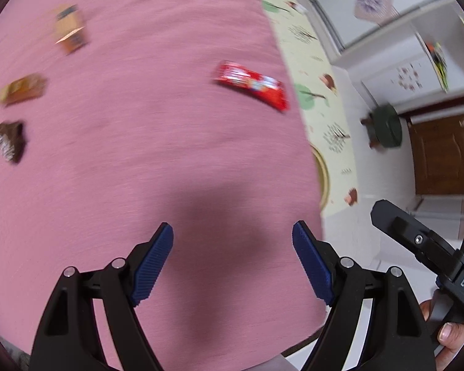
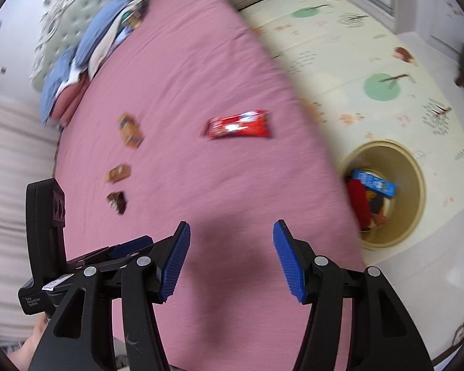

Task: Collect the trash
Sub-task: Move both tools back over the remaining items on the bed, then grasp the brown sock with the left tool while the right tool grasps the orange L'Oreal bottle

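Several wrappers lie on a pink bedspread (image 1: 139, 154): a red one (image 1: 252, 85) (image 2: 238, 127) near the bed's right edge, an orange one (image 1: 70, 29) (image 2: 130, 130), a tan one (image 1: 23, 88) (image 2: 118, 173) and a dark brown one (image 1: 10, 140) (image 2: 117, 201) to the left. My left gripper (image 1: 232, 241) hovers open over bare sheet, nothing between its blue pads. My right gripper (image 2: 231, 241) is open too, above the bed's near part, and its body shows at the left wrist view's right edge. A beige bin (image 2: 414, 191) on the floor beside the bed holds a blue box and red trash.
Blue and pink pillows (image 2: 77, 58) pile at the headboard. A patterned play mat (image 2: 371, 61) covers the floor right of the bed. A dark green stool (image 1: 386, 126) stands by white cabinets and a brown door. A hand (image 1: 448, 334) grips the right tool.
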{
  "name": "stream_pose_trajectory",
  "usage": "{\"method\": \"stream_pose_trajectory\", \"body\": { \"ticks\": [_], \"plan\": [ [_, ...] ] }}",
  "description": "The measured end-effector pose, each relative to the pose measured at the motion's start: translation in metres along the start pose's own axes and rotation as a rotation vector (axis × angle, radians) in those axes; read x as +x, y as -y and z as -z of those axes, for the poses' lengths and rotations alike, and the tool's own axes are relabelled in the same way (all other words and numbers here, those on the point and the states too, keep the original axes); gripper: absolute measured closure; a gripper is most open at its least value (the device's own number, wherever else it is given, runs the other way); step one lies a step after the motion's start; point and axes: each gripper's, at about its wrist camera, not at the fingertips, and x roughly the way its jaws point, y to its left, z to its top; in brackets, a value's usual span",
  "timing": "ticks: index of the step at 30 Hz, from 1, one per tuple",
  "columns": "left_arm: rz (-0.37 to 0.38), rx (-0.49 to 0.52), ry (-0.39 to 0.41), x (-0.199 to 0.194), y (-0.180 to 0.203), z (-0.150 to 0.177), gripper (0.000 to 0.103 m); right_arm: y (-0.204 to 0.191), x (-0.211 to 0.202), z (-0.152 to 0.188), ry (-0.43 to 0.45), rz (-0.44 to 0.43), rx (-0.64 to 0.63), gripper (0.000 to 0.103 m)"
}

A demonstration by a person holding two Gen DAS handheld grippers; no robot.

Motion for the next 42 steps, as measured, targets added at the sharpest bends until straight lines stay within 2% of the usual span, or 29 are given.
{"method": "stream_pose_trajectory", "body": {
  "ticks": [9, 22, 31, 37, 39, 42],
  "plan": [
    [-0.039, -0.158, 0.045, -0.021, -0.099, 0.007, 0.024, -0.090, 0.060, 0.007, -0.092, -0.043, -0.130, 0.048],
    [-0.079, -0.311, 0.078, -0.033, -0.200, 0.011, 0.024, -0.173, 0.127, 0.006, -0.193, -0.049, -0.280, 0.048],
    [-0.121, -0.414, 0.097, -0.025, -0.251, -0.021, 0.023, -0.216, 0.168, -0.018, -0.222, -0.058, -0.365, 0.048],
    [-0.160, -0.446, 0.105, -0.014, -0.274, -0.048, 0.023, -0.230, 0.192, -0.033, -0.238, -0.063, -0.390, 0.048],
    [-0.204, -0.448, 0.093, -0.007, -0.280, -0.057, 0.023, -0.232, 0.198, -0.038, -0.239, -0.067, -0.392, 0.048],
    [-0.220, -0.463, 0.073, 0.003, -0.289, -0.066, 0.024, -0.234, 0.205, -0.044, -0.244, -0.071, -0.389, 0.048]
  ]
}}
